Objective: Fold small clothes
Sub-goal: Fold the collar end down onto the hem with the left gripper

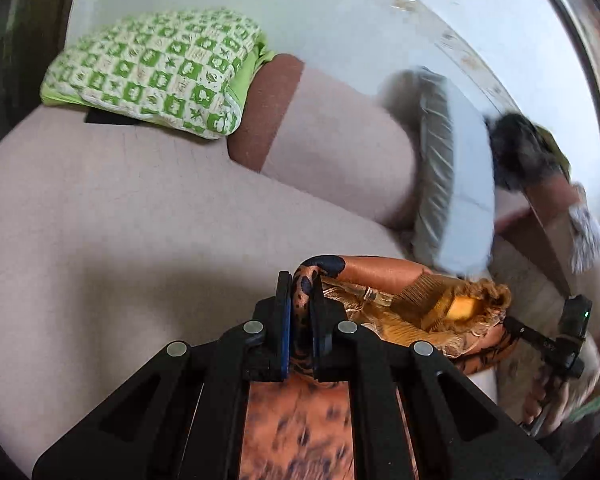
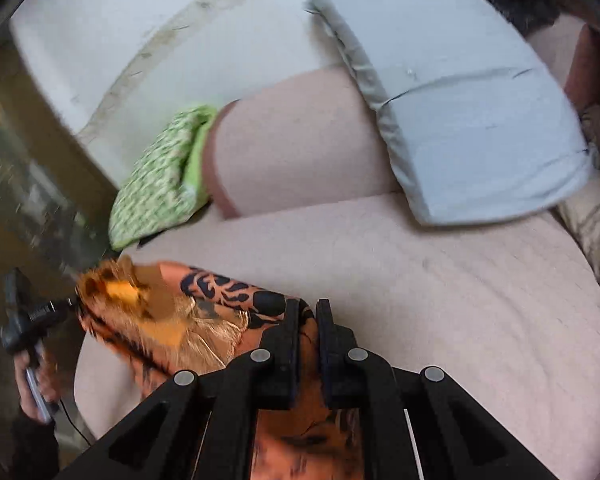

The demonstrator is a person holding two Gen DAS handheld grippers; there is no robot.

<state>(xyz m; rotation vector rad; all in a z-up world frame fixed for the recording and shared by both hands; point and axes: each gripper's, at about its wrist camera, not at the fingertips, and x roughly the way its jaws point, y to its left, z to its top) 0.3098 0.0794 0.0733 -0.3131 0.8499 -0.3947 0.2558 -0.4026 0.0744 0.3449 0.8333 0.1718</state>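
An orange garment with black animal print and a gold pleated lining (image 1: pixel 416 300) hangs stretched between my two grippers above the pale pink sofa seat (image 1: pixel 120 220). My left gripper (image 1: pixel 302 284) is shut on one edge of the garment. My right gripper (image 2: pixel 308 312) is shut on the other edge of the same garment (image 2: pixel 204 312). In the left wrist view the right gripper shows at the right edge (image 1: pixel 556 344). In the right wrist view the left gripper shows at the left edge (image 2: pixel 32 316). The cloth hangs down under both sets of jaws.
A green and white patterned cushion (image 1: pixel 152 72) lies at the sofa's back left, also in the right wrist view (image 2: pixel 160 184). A grey-white pillow (image 2: pixel 460 100) leans on the backrest. A dark furry item (image 1: pixel 524 148) sits beyond the pillow. A pale wall stands behind.
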